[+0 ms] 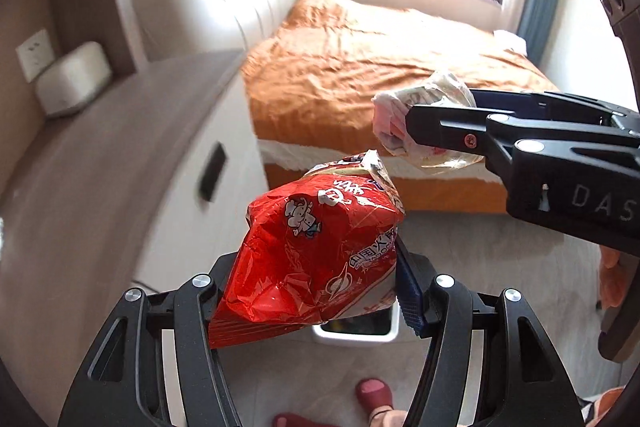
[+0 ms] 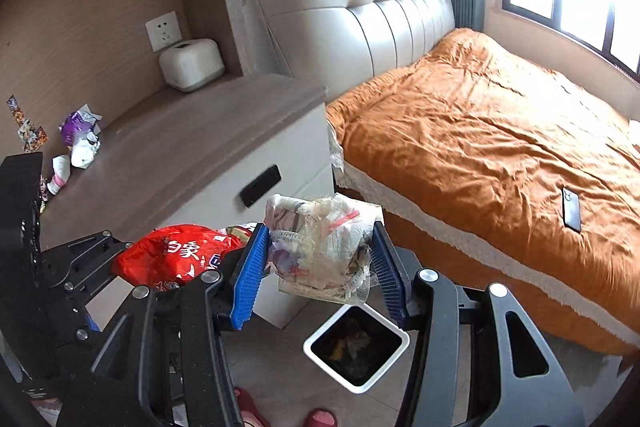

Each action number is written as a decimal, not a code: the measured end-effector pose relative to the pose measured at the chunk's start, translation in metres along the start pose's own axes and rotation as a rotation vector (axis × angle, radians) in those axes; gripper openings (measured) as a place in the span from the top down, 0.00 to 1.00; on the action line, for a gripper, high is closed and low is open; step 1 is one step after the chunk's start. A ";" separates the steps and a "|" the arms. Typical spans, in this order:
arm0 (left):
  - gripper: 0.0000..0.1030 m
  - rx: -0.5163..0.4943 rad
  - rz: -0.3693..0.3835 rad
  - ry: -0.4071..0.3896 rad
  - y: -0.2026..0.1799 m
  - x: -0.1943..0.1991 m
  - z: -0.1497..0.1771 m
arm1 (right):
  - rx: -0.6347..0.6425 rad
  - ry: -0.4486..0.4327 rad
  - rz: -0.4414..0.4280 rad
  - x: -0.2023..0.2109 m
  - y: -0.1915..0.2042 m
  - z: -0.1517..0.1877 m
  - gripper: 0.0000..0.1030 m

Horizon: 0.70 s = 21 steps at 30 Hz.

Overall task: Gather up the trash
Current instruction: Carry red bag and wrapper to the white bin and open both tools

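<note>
**Now both jaws carry trash to the bin**

Here the left gripper [image 1: 312,291] has its jaws squeezed on a red snack bag [image 1: 320,251]. The right gripper [image 2: 320,263] pinches a clear bag of wrappers [image 2: 320,247]. The white bin [image 2: 356,347] waits just below the jaws, ready for a drop. More wrappers [image 2: 80,139] sit on the tabletop [image 2: 192,147].

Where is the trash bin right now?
The trash bin stands on the floor at the foot of the white cabinet, beside the bed; in the right wrist view it sits just below the crumpled wrappers.

"DAS" on right tool [image 1: 408,131], "白象" on red wrapper [image 2: 180,255]
</note>
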<state>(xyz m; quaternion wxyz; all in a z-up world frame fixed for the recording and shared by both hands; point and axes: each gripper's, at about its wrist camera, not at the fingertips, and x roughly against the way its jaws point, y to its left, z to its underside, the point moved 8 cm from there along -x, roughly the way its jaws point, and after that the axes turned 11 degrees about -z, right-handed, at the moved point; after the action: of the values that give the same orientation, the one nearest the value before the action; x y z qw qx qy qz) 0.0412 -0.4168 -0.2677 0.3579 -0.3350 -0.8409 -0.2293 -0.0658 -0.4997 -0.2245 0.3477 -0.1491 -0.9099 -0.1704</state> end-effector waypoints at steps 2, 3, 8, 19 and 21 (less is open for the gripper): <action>0.42 -0.024 0.022 0.029 -0.020 -0.024 0.012 | -0.027 0.019 0.005 -0.010 -0.018 0.016 0.49; 0.42 -0.031 0.029 0.035 -0.025 -0.031 0.016 | -0.036 0.030 0.009 -0.016 -0.024 0.023 0.49; 0.41 -0.083 0.050 0.090 -0.051 -0.091 0.050 | -0.093 0.093 0.023 -0.064 -0.062 0.073 0.49; 0.05 -0.106 0.086 0.168 -0.069 -0.199 0.120 | -0.119 0.205 0.099 -0.148 -0.118 0.163 0.04; 0.05 -0.094 0.083 0.165 -0.066 -0.198 0.119 | -0.121 0.201 0.102 -0.146 -0.120 0.163 0.04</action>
<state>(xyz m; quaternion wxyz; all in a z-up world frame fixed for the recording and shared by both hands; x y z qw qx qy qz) 0.0428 -0.4658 -0.5028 0.4191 -0.3661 -0.7821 -0.2804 -0.1036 -0.5619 -0.4632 0.4358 -0.1981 -0.8497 -0.2210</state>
